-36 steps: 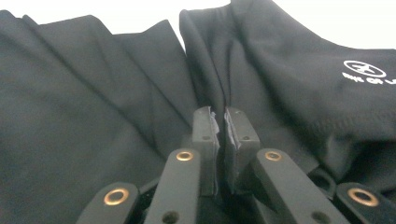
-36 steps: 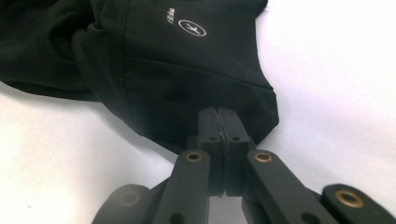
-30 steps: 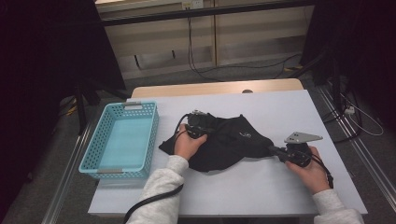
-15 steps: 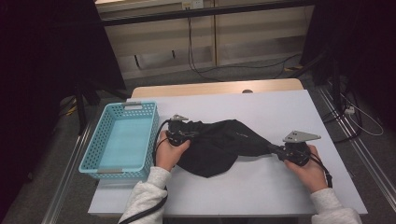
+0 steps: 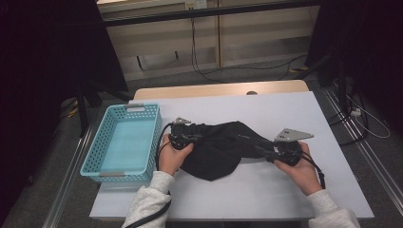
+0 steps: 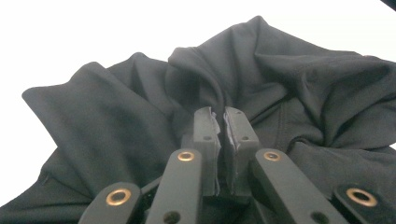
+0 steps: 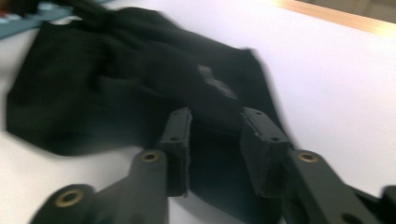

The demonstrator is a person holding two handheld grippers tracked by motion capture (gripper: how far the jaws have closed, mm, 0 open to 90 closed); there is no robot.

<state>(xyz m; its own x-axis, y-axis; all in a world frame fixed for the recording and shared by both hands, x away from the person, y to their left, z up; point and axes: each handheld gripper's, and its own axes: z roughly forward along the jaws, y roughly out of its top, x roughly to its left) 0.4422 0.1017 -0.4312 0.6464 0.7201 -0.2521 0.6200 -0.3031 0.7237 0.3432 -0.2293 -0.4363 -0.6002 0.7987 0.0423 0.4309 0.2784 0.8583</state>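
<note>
So on the far left of the white table (image 5: 294, 118) there's a light blue basket (image 5: 92, 161) with holes in its walls, sitting right by the left edge. Just to the right of it, about mid-table, lies the black garment (image 5: 223, 147). It's dark, soft, bunched up with lots of folds, and stretched out sideways between the two grippers, with a rounded lump hanging toward the person's side. There's a small pale mark or logo on it (image 7: 215, 84), too blurry to read.

The left gripper (image 5: 183, 135) is at the garment's left end, close to the basket. The left hand (image 5: 172, 154) wraps it from below, forearm in a pale grey sleeve coming up from the bottom edge. In the left gripper view the jaws are pinched nearly together on a ridge of the fabric (image 6: 219, 93), so it's gripping the cloth.

The right gripper (image 5: 266, 151) is at the garment's right end, with the right hand (image 5: 297, 164) behind it and the grey three-cornered plate on top. Its jaws have just been opening; in the right gripper view they stand apart, with the cloth's edge lying between them and the pads not pressing on it.

That right gripper view is motion-blurred, so the fabric edges are smeary. What kind of garment it is, I can't tell.
</note>
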